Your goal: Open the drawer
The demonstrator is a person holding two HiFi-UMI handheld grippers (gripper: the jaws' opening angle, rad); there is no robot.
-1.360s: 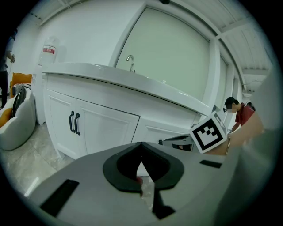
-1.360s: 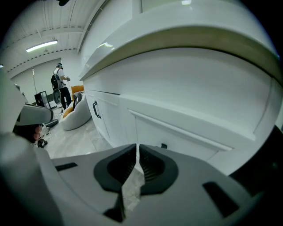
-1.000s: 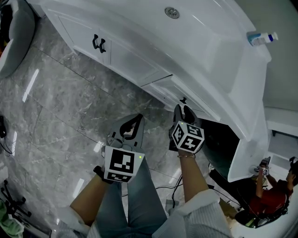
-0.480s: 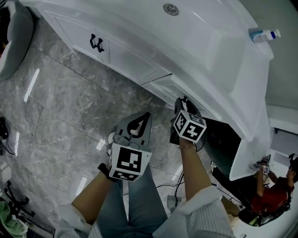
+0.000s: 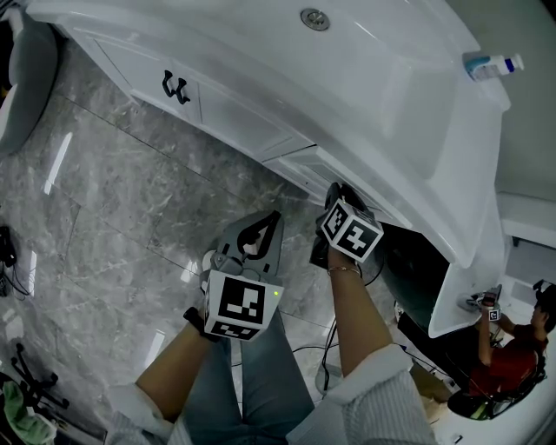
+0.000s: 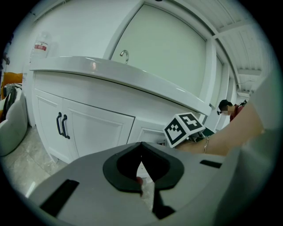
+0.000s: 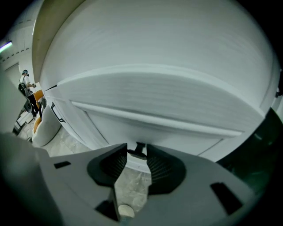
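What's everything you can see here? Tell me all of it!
Vanity cabinet: one, white, across the top.
Door handles: two, black, cabinet's left doors.
Drawer knob: one, black, on the cabinet, right of those handles.
Bottle: one, white with blue, cabinet top's right end.
Sink drain: one, silver, in the basin.
Floor: grey marble, below.
Person: one, red top, bottom right.
Left gripper: grey, shut, empty, above floor.
Right gripper: grey, open, jaws just been closing around knob.
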